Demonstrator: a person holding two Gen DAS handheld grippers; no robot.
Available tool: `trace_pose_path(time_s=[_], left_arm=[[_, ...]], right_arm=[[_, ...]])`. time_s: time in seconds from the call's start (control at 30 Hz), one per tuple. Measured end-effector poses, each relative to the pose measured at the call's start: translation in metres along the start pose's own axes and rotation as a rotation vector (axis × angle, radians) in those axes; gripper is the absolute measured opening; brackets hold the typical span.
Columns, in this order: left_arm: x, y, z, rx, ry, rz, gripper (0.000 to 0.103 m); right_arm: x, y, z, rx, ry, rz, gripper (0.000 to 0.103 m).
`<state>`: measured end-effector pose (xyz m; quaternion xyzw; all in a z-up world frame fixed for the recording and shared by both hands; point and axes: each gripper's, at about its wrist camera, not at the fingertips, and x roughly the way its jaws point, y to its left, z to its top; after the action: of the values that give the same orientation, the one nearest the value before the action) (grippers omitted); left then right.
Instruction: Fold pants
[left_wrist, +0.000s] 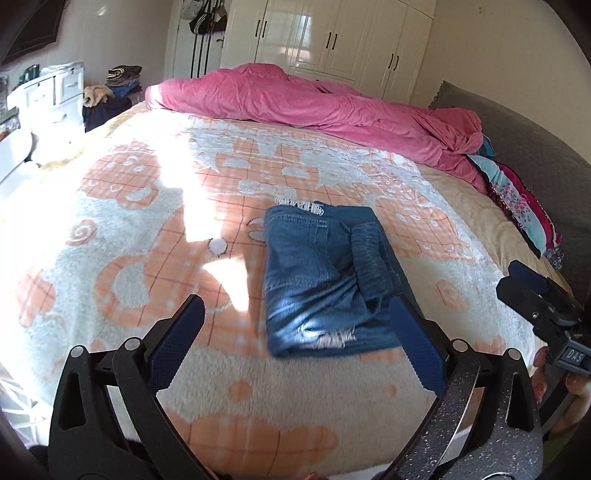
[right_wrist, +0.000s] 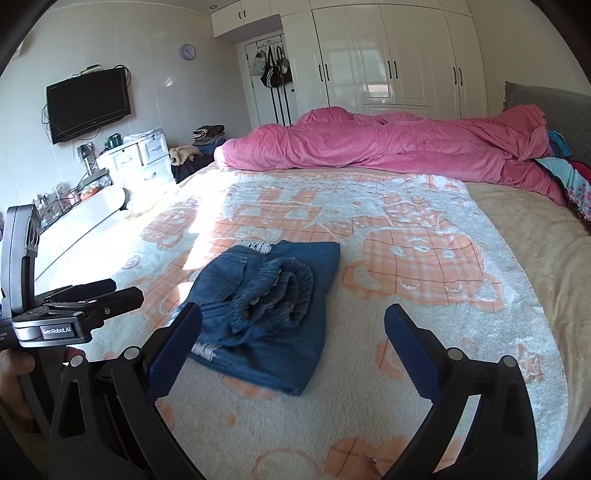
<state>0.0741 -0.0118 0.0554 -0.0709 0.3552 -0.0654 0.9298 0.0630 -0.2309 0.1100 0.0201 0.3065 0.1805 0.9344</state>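
Denim pants (left_wrist: 325, 284) lie folded just beyond left gripper (left_wrist: 295, 343).

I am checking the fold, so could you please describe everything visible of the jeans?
The jeans are blue denim, folded into a compact rectangular bundle lying flat on the patterned blanket. The gathered elastic waistband sits bunched on top, and a frayed pale patch shows at the near edge. Neither gripper touches them.

Both wrist views look from the bed's near edge toward the far wardrobe (right_wrist: 388, 55), low and close over the blanket (left_wrist: 110, 229). Both share the folded jeans (left_wrist: 325, 280) and pink duvet (right_wrist: 388, 144); the right view sits further right.
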Motion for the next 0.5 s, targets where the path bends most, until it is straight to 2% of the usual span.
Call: trace_pose_path(time_s=[0.33, 0.5], left_arm=[[-0.018, 0.000, -0.039, 0.001, 0.039, 0.014, 0.094], [-0.018, 0.004, -0.054, -0.021, 0.060, 0.018, 0.094]], right_arm=[[-0.017, 0.004, -0.037, -0.003, 0.049, -0.039, 0.098], [-0.023, 0.008, -0.052, 0.011, 0.068, -0.032, 0.098]])
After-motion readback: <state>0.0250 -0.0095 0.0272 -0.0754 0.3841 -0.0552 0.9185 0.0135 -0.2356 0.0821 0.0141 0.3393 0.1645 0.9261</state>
